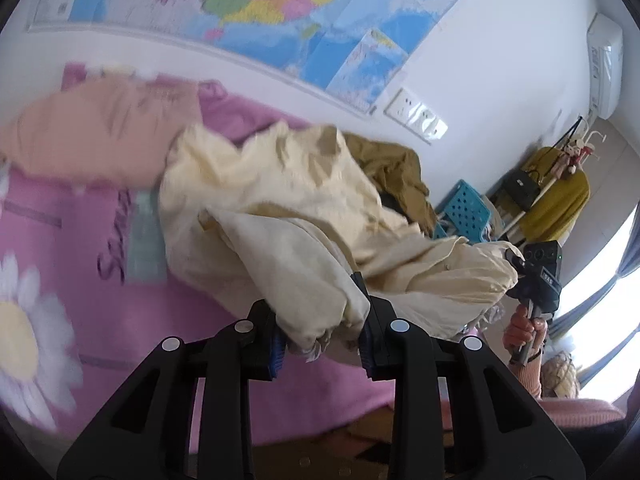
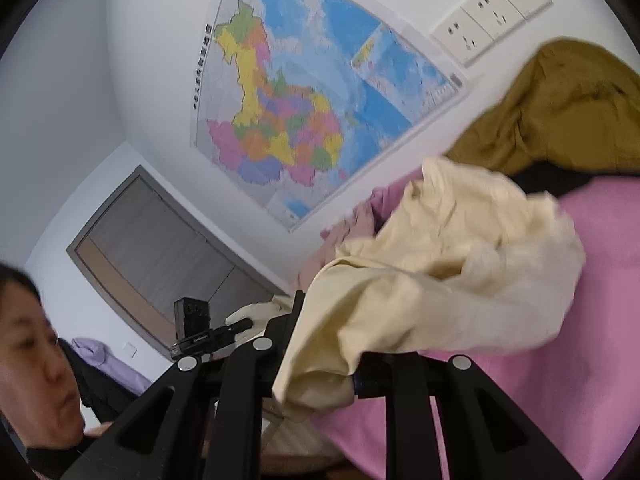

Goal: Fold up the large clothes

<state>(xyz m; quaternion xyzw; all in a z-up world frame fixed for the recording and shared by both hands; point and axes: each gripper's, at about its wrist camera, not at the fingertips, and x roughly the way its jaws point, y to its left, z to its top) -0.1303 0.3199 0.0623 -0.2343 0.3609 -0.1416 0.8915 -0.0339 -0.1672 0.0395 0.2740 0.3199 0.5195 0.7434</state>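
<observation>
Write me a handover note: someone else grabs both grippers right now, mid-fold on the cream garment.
Left gripper: shut on a bunched edge of the cream garment, lifted off the bed.
Right gripper: shut on another edge of the same garment; its fingers are mostly hidden by cloth.
The garment hangs crumpled between the two grippers above the pink bedspread. An olive-brown garment lies heaped behind it by the wall, and a peach item lies to the side.
Done: garment picked up at two points.
Left: spread it flat on the bedspread, then fold. No fold is visible yet.
</observation>
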